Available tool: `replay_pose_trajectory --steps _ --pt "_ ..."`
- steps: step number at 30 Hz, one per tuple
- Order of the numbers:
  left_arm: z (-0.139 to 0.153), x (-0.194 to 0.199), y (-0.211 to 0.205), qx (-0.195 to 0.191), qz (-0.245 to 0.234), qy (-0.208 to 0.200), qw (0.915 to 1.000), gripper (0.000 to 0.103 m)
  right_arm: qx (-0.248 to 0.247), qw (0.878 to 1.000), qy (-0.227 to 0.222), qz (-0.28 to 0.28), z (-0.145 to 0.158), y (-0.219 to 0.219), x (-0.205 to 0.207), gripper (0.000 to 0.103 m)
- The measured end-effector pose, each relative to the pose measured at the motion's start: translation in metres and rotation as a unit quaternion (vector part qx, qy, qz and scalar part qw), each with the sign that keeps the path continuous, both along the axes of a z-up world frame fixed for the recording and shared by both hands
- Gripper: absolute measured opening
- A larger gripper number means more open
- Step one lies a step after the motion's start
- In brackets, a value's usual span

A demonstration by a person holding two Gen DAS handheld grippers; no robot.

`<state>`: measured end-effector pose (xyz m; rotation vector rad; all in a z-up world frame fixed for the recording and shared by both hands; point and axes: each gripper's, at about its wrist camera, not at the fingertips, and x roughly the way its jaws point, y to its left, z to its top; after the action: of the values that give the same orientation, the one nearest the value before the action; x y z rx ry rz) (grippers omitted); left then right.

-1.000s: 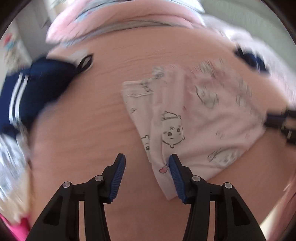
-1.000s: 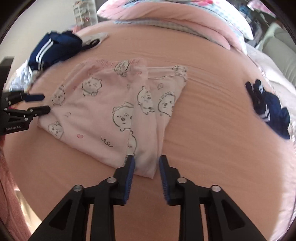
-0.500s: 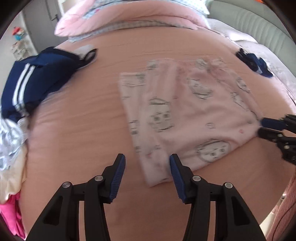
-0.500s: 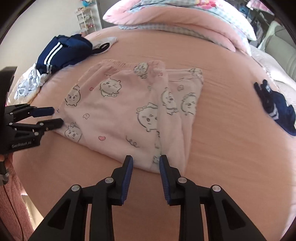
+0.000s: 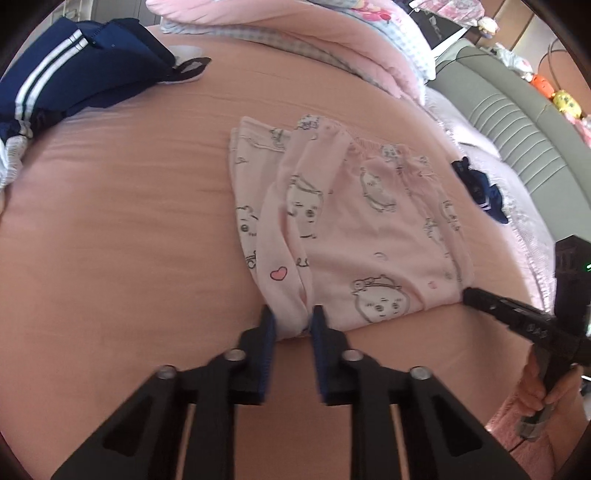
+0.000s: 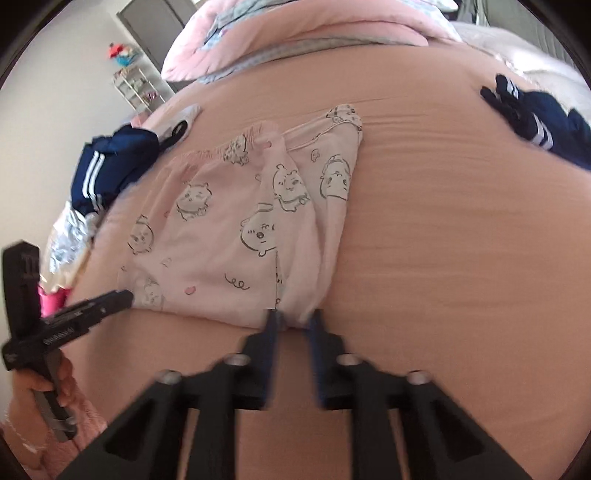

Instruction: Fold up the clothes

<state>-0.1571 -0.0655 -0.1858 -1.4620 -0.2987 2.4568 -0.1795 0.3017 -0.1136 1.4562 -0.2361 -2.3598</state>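
Pink pyjama bottoms (image 5: 369,229) printed with cartoon faces lie folded flat on the peach bed sheet (image 5: 110,258). My left gripper (image 5: 291,314) is closing its jaws on the near left corner, where bunched fabric fills the gap between the blue pads. In the right wrist view, the same bottoms (image 6: 221,229) lie ahead. There my right gripper (image 6: 294,315) is closing on the near right corner, with fabric pinched between its pads. Each view also shows the other gripper at the opposite corner: the right gripper (image 5: 467,293) and the left gripper (image 6: 127,295), both hand-held.
A navy garment with white stripes (image 5: 74,62) lies at the far left of the bed. A small navy piece (image 5: 480,192) sits at the far right. Pink bedding and pillows (image 5: 295,22) are heaped at the head, beside a grey headboard (image 5: 517,129). Mixed clothes (image 6: 66,236) are piled at the left edge.
Both grippers moved forward and down to the near edge of the pink bottoms. Their jaws, wide apart before, have narrowed onto the fabric corners.
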Motion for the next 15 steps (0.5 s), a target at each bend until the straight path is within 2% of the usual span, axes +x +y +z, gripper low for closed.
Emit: replay_pose_trajectory --steps 3,5,7,12,15 --pt "0.012 0.004 0.008 -0.031 -0.018 0.022 0.9991 0.01 -0.006 1.0 0.022 -0.011 0.014 0.007 0.007 0.006" --pt "0.02 0.004 0.008 -0.035 -0.028 0.034 0.9984 0.01 -0.01 0.999 0.047 -0.013 0.031 0.01 0.014 0.006" --pt "0.026 0.003 0.007 -0.041 -0.038 0.043 0.9975 0.01 0.009 0.998 0.069 -0.007 0.04 0.006 0.017 0.006" --pt "0.002 -0.014 -0.003 -0.028 -0.042 -0.005 0.9987 0.01 0.056 0.998 0.013 -0.013 0.006 0.011 0.012 0.002" --pt "-0.003 -0.016 -0.014 -0.004 -0.042 -0.024 0.9988 0.01 0.058 0.998 0.006 -0.013 0.001 0.014 0.009 0.001"
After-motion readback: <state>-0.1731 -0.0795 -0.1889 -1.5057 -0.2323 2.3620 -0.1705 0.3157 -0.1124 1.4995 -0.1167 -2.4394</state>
